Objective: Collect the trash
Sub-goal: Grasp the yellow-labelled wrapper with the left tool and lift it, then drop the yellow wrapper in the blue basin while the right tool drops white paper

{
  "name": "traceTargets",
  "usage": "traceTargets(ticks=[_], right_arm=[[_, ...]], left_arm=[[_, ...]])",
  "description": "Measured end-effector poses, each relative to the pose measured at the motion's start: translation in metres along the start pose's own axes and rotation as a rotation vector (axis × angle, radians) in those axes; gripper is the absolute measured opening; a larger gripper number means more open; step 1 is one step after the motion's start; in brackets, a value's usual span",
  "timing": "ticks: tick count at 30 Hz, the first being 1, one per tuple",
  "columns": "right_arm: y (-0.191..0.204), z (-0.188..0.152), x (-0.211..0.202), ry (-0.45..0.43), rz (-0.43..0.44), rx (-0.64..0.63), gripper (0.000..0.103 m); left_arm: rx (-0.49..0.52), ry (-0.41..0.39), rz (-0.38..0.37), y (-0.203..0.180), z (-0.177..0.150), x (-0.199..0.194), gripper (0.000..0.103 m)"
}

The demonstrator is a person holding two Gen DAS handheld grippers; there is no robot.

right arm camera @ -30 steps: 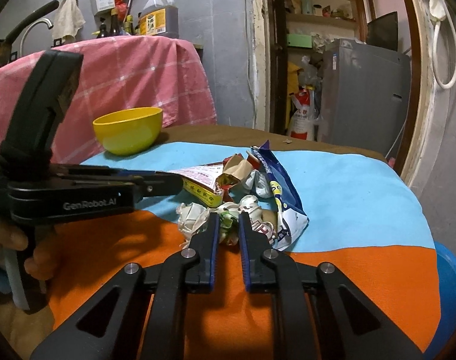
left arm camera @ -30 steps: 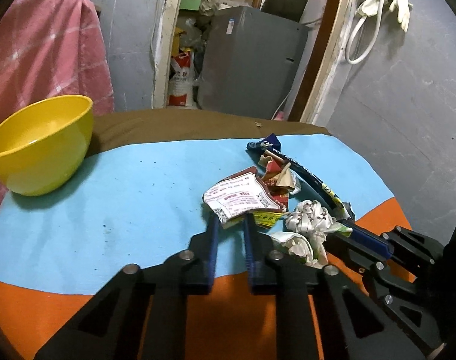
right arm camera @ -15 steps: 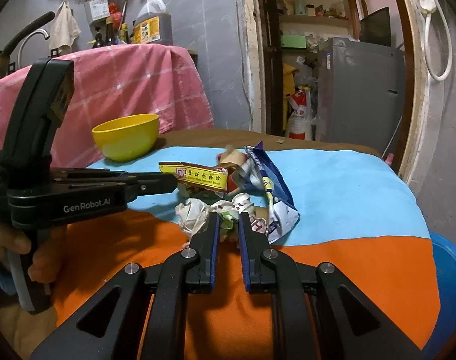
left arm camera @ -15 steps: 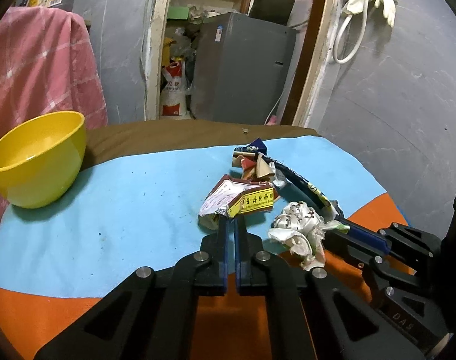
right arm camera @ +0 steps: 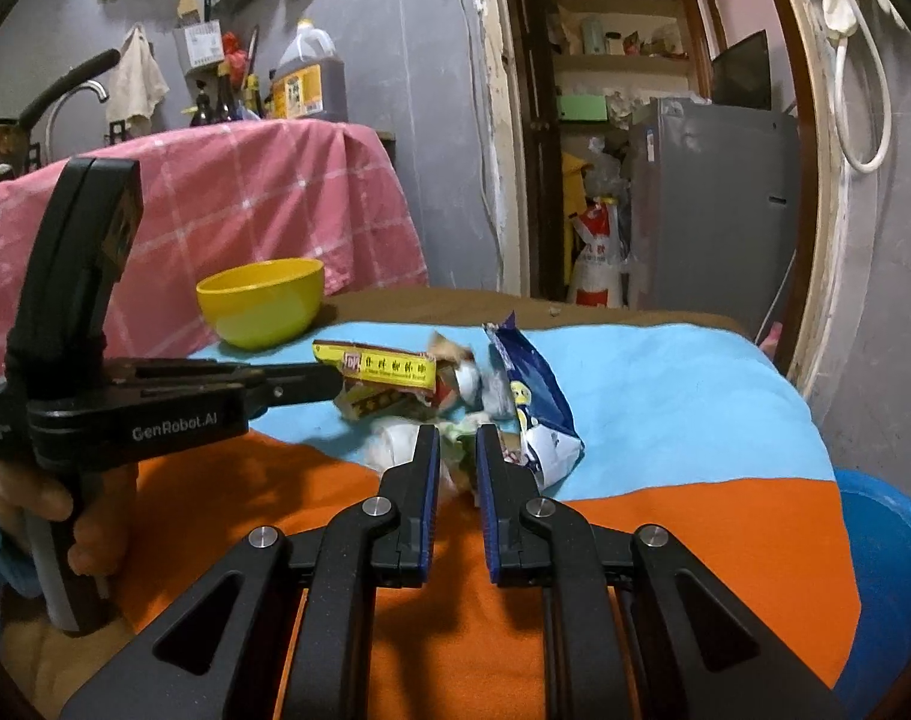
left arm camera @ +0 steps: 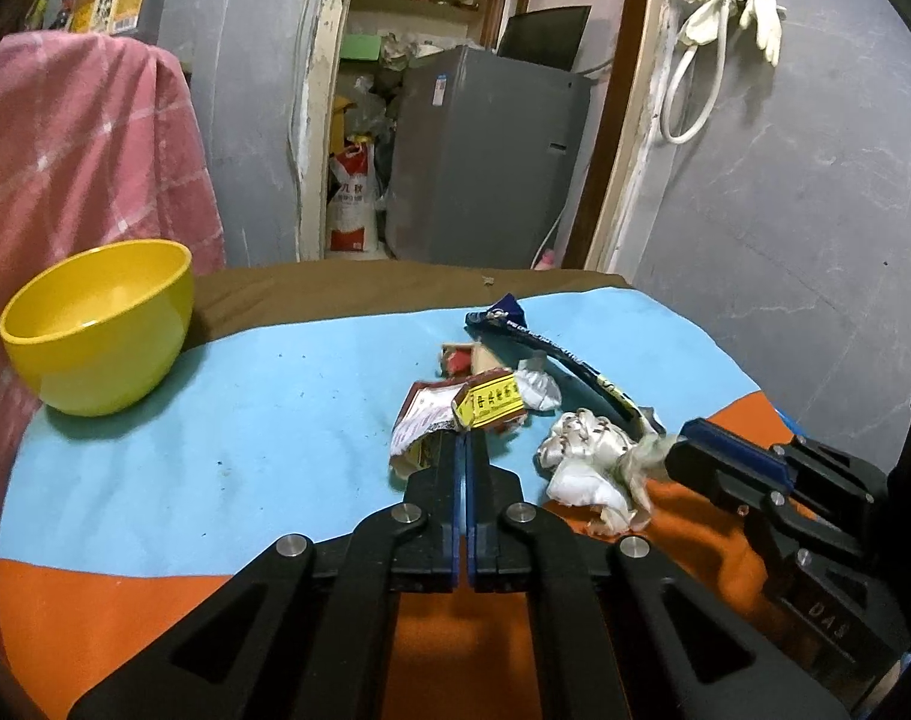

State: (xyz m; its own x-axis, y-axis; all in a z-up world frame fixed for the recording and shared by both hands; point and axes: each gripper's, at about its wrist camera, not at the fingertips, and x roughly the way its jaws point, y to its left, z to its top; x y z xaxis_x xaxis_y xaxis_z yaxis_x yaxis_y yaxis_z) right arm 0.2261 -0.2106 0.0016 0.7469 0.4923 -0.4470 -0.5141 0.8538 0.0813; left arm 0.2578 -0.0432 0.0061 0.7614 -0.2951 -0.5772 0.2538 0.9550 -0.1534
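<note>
A small heap of trash lies where the blue and orange table cloths [left arm camera: 215, 450] meet. My left gripper [left arm camera: 461, 441] is shut on a flattened red and yellow wrapper [left arm camera: 488, 408]. In the right wrist view that wrapper [right arm camera: 389, 369] hangs level from the left gripper [right arm camera: 335, 381], just above the heap. My right gripper [right arm camera: 455, 438] is shut on a crumpled white paper wad [right arm camera: 395, 441]; from the left wrist the wad [left arm camera: 581, 456] shows at the right gripper's [left arm camera: 677, 450] tips. A blue snack bag [right arm camera: 533, 396] lies behind, partly under the other scraps.
A yellow bowl [left arm camera: 95, 330] stands at the table's far left. A pink checked cloth [right arm camera: 245, 210] hangs behind it. A blue bin's rim [right arm camera: 881, 570] shows past the table's right edge. A person's hand [right arm camera: 29, 498] holds the left gripper's handle.
The left jaws have shut on the red and yellow wrapper and raised it off the cloth. The right gripper keeps its hold on the paper wad and has hardly moved.
</note>
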Motion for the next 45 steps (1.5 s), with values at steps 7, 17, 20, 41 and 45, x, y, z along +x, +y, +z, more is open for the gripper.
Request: traceTargets(ticks=[7, 17, 20, 41, 45], right_arm=[[0.007, 0.002, -0.008, -0.032, 0.014, -0.028, 0.01], [0.005, -0.004, -0.001, 0.025, -0.005, -0.016, 0.022], [0.007, -0.004, 0.001, 0.026, 0.0, -0.014, 0.035], [0.003, -0.002, -0.003, 0.004, -0.021, 0.007, 0.007], [0.002, 0.001, -0.014, -0.047, -0.033, 0.004, 0.006]], left_arm=[[0.018, -0.026, 0.016, -0.008, -0.01, -0.021, 0.0], [-0.026, -0.029, 0.026, -0.004, -0.019, -0.039, 0.0], [-0.035, -0.03, 0.03, -0.002, -0.02, -0.043, 0.0], [0.0, -0.077, 0.045, -0.015, -0.015, -0.059, 0.0], [0.009, -0.093, 0.047, -0.016, -0.012, -0.064, 0.0]])
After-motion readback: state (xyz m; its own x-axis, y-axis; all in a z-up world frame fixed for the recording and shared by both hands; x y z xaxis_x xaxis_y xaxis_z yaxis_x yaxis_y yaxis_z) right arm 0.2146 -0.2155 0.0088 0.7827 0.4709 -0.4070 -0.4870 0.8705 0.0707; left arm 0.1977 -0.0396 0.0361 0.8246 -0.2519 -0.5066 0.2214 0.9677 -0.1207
